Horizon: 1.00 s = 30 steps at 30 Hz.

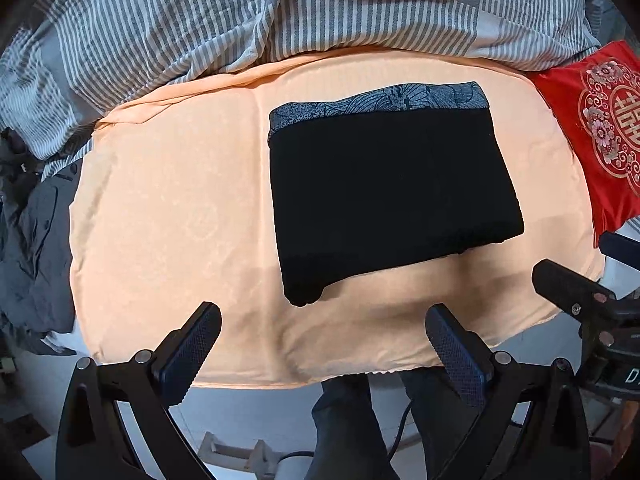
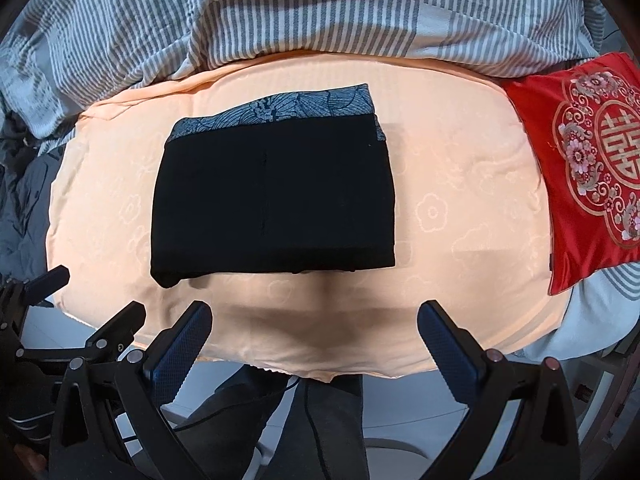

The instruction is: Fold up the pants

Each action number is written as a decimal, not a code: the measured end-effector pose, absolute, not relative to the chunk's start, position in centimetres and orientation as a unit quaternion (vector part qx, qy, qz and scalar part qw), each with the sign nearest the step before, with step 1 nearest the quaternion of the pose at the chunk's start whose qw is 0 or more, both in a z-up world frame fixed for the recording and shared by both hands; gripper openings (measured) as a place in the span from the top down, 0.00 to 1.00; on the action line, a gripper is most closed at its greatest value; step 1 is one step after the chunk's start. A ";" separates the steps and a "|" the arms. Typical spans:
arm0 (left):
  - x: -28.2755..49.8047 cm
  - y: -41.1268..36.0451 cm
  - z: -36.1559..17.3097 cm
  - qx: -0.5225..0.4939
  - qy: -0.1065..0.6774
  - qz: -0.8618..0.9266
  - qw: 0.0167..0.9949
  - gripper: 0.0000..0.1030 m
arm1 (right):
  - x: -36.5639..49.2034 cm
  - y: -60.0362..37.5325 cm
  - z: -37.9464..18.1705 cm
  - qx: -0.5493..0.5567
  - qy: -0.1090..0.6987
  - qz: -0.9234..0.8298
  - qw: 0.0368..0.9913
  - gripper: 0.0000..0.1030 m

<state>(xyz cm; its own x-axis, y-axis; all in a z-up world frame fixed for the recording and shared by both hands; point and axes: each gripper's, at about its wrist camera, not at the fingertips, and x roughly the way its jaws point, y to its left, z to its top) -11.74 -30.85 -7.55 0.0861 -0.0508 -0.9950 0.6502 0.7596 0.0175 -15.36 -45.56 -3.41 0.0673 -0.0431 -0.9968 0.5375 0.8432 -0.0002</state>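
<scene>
The black pants (image 1: 388,192) lie folded into a compact rectangle on the peach sheet (image 1: 172,208), with a grey patterned waistband along the far edge. In the right wrist view the pants (image 2: 276,196) lie left of centre on the sheet (image 2: 460,216). My left gripper (image 1: 322,326) is open and empty, held back above the bed's near edge, short of the pants. My right gripper (image 2: 314,324) is open and empty, also back from the pants. The right gripper shows at the right edge of the left wrist view (image 1: 576,292); the left gripper shows at the left edge of the right wrist view (image 2: 80,320).
A grey-and-white striped duvet (image 1: 280,12) is bunched along the far side. A red embroidered cushion (image 2: 588,168) lies at the right. Dark grey cloth (image 1: 32,240) is heaped at the left. The person's legs (image 2: 320,432) and the floor show below the bed's edge.
</scene>
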 end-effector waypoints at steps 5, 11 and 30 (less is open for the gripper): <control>-12.1 -31.0 -7.3 0.242 0.622 -0.258 0.699 0.00 | -15.4 -45.3 -3.1 0.183 0.649 -0.205 0.709 0.00; -12.3 -31.1 -7.3 0.244 0.622 -0.257 0.698 0.00 | -15.5 -45.3 -3.0 0.183 0.648 -0.207 0.710 0.00; -12.5 -31.2 -7.1 0.240 0.619 -0.263 0.700 0.00 | -15.7 -45.3 -2.8 0.186 0.647 -0.208 0.710 0.00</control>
